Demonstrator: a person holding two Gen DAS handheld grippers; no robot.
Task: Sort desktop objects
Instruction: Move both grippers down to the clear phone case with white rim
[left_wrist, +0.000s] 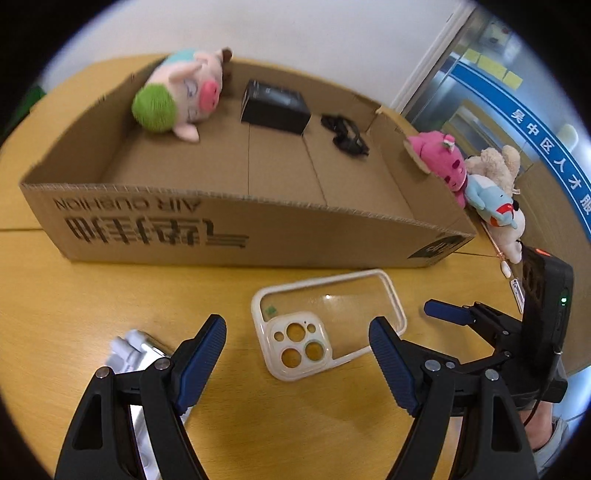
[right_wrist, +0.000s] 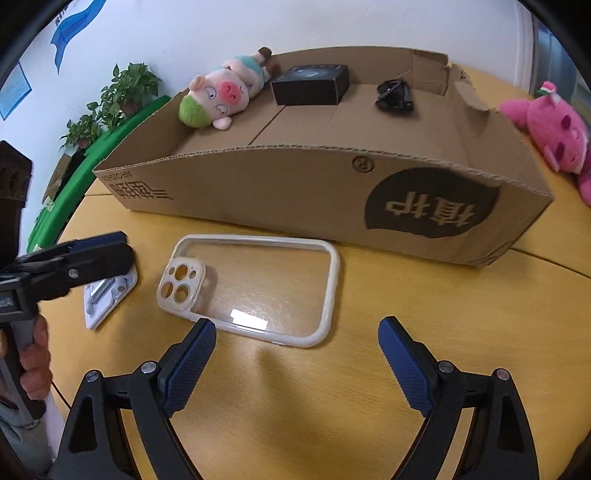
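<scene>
A clear phone case with a cream rim lies flat on the yellow table in front of the cardboard box. My left gripper is open, its fingers on either side of the case's camera end, just above the table. My right gripper is open and empty, just short of the case. It also shows in the left wrist view. A white packet with a silver part lies under the left gripper's left finger. The box holds a pig plush, a black box and a black strap.
A pink plush, a beige plush and a blue plush lie on the table to the right of the box. The pink plush also shows in the right wrist view. Potted plants stand far left by the wall.
</scene>
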